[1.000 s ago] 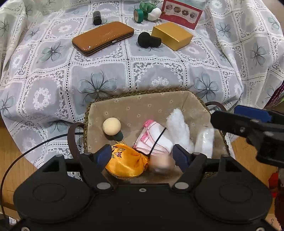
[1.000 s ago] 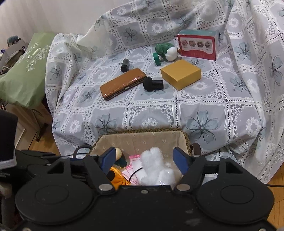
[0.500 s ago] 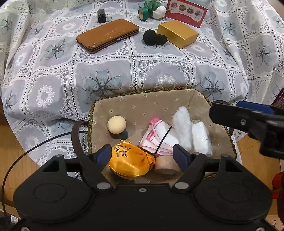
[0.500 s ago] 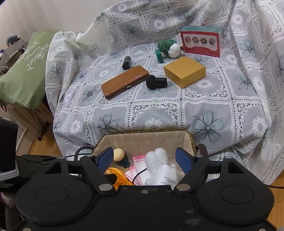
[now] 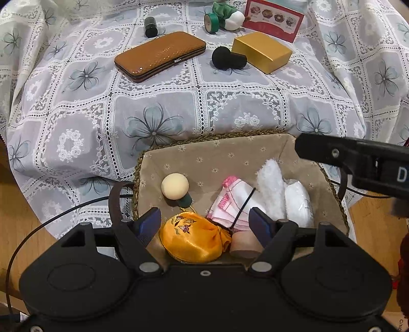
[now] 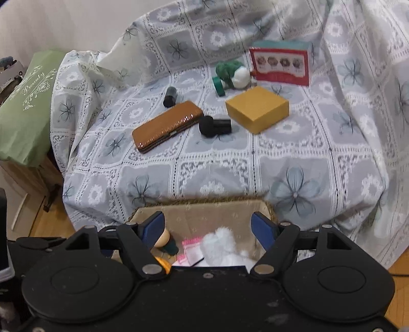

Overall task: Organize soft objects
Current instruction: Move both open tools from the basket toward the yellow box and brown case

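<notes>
A woven basket (image 5: 217,138) with a beige lining stands at the near edge of the lace-covered seat. In it lie a yellow satin pouch (image 5: 191,240), a cream sponge ball (image 5: 175,189), a pink-and-white cloth (image 5: 230,201), a white fluffy piece (image 5: 271,189) beside a wrapped white one (image 5: 299,201), and a beige roll (image 5: 244,245). My left gripper (image 5: 204,219) hovers open over the pouch, touching nothing. My right gripper (image 6: 208,223) hangs above the basket (image 6: 204,201); its jaws are closing with nothing between them. Further back, a black puff (image 5: 225,60) and a green-and-white plush (image 5: 230,15) lie on the cloth.
On the lace cloth (image 5: 153,107) lie a brown case (image 5: 161,55), a gold box (image 5: 263,51), a dark jar (image 5: 150,25), a green tape roll (image 5: 212,21) and a red card box (image 5: 274,19). The right tool's black frame (image 5: 358,163) overhangs the basket's right side. A green cushion (image 6: 25,102) sits at far left.
The white fluffy pieces, blurred and upright a second ago, now lie still in the basket. The right gripper has pulled away from them and sees less of the basket.
</notes>
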Motion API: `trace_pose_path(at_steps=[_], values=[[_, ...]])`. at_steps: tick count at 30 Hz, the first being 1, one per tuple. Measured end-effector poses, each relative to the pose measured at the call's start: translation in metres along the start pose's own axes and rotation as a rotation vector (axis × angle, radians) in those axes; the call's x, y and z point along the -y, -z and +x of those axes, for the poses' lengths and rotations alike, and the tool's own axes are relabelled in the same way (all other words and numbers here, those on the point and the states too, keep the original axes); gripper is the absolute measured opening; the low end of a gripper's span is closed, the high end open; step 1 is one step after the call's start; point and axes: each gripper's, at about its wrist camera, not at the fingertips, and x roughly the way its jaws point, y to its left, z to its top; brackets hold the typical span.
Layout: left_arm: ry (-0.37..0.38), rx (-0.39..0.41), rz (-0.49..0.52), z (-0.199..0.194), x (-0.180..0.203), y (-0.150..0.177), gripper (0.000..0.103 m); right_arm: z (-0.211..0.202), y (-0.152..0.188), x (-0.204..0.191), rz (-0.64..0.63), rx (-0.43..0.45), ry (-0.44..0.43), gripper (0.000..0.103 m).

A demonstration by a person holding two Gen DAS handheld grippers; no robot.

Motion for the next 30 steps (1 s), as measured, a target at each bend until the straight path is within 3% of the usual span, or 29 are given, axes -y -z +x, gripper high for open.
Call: trace_pose_path(at_steps=[5,11,16,23,30], values=[[-0.004,0.016,-0.002,0.002,-0.002,-0.005,0.071,0.006,-0.009,-0.007,-0.035,0.045,0.004,0.075],[-0.018,0.026,-0.002,0.007,-0.006,-0.017,0.071,0.009,-0.025,-0.014,-0.046,0.168,0.017,0.085],[-0.045,0.053,-0.01,0.009,-0.01,-0.031,0.072,0.02,-0.046,-0.014,-0.043,0.197,0.037,0.085],[-0.088,0.11,-0.014,0.015,-0.02,-0.059,0.075,0.042,-0.075,-0.003,-0.01,0.201,0.071,0.085],[-0.131,0.18,-0.03,0.025,-0.033,-0.097,0.076,0.075,-0.115,0.026,0.078,0.174,0.039,0.085]])
